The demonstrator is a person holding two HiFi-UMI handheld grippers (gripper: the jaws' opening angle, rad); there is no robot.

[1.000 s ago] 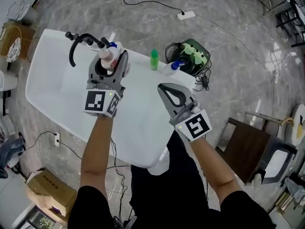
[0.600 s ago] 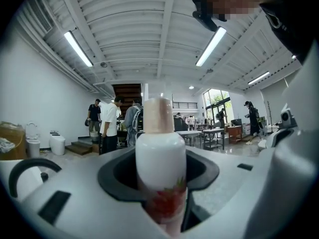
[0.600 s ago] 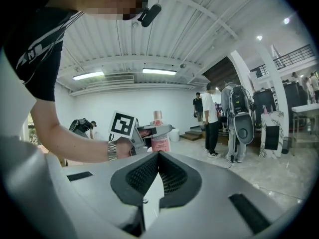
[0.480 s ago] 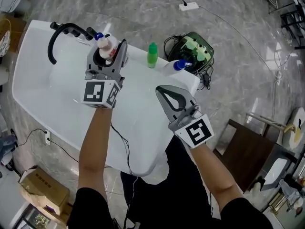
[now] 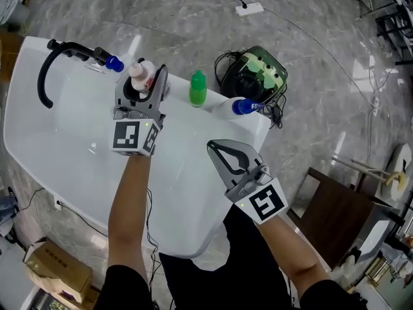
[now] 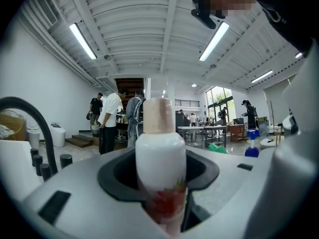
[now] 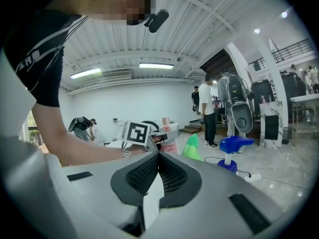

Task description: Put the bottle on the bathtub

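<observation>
A white bottle (image 5: 141,77) with a pink cap and a red flower print (image 6: 160,178) stands upright between the jaws of my left gripper (image 5: 143,82), which is shut on it. It is held over the far rim of the white bathtub (image 5: 77,134), close to the black faucet (image 5: 55,60). My right gripper (image 5: 227,154) hovers over the tub's near right part, shut with nothing in it; its jaws (image 7: 157,171) meet tip to tip.
A green bottle (image 5: 197,88) and a white bottle with a blue cap (image 5: 236,106) stand on the tub's far right rim. A dark bag with green bottles (image 5: 255,76) and cables lie on the marble floor beyond. People stand in the hall behind.
My left gripper has stayed shut on the bottle and sits a little nearer the faucet side. The right gripper has drawn back toward me. The head view has shifted left.
</observation>
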